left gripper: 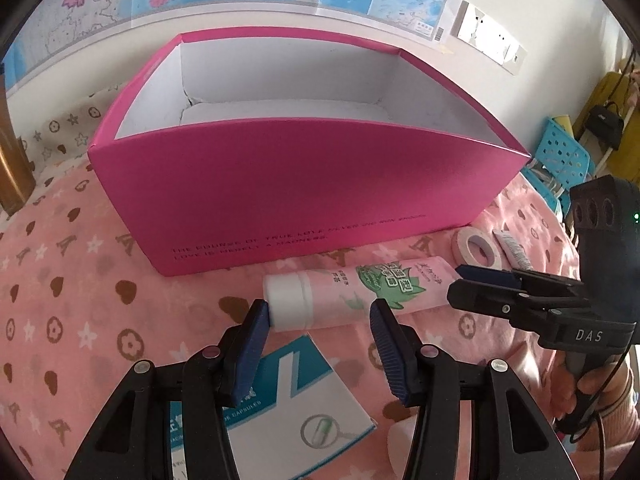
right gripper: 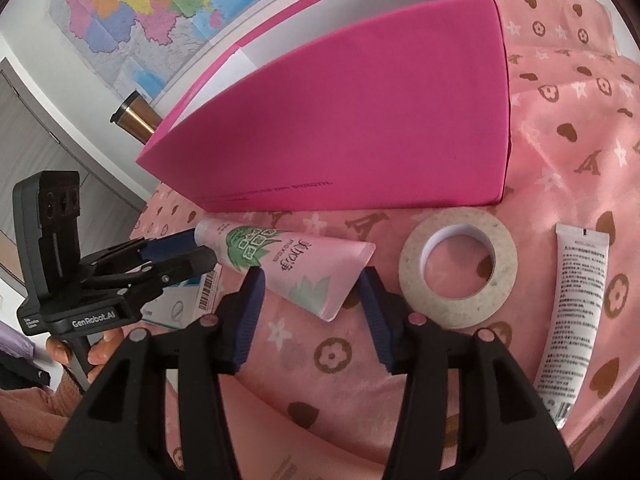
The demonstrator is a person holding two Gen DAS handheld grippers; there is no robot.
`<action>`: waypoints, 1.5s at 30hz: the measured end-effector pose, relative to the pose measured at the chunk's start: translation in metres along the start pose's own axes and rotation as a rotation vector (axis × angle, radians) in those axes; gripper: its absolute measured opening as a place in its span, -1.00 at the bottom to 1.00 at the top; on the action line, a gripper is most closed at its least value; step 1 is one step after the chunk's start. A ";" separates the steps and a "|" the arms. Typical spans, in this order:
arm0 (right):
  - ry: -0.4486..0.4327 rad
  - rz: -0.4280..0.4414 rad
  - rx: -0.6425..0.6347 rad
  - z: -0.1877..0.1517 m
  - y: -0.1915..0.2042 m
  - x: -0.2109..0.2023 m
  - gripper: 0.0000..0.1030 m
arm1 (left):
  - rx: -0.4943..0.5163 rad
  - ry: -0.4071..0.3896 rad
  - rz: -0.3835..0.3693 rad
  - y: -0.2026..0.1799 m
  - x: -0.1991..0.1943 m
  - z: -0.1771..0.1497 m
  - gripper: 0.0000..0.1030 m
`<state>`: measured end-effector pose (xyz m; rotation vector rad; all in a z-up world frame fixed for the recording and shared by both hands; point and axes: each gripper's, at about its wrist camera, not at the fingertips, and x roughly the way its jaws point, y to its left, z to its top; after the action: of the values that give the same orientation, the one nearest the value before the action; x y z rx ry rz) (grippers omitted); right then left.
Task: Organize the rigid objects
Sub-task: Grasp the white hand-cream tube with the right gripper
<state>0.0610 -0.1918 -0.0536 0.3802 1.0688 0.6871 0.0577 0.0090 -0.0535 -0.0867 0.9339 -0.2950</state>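
Left gripper (left gripper: 320, 316) and right gripper (right gripper: 312, 284) both angle downward, jaws parted

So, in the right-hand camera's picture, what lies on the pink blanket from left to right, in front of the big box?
Blue-and-white cardboard medicine packet → pink plastic tube with green leaf print → beige ring-shaped roll of tape → slim white plastic tube with small printed text.

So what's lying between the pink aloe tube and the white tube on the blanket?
A roll of tape, lying flat on the blanket between the pink aloe tube and the white tube; the right wrist view shows it best.
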 end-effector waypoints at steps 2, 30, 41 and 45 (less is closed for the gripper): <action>-0.005 -0.003 -0.004 0.000 0.000 -0.002 0.01 | 0.001 -0.002 -0.005 -0.001 -0.002 -0.002 0.01; -0.036 -0.016 -0.024 -0.012 -0.006 -0.029 0.01 | 0.018 -0.005 -0.005 -0.015 -0.007 -0.008 0.01; -0.128 -0.309 0.047 -0.009 -0.063 -0.078 0.01 | 0.028 -0.070 0.002 -0.028 -0.021 -0.001 0.01; -0.074 -0.319 0.045 -0.014 -0.069 -0.065 -0.08 | 0.057 -0.076 -0.017 -0.041 -0.022 0.000 0.01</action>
<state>0.0508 -0.2872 -0.0572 0.2633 1.0464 0.3635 0.0370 -0.0242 -0.0279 -0.0528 0.8494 -0.3322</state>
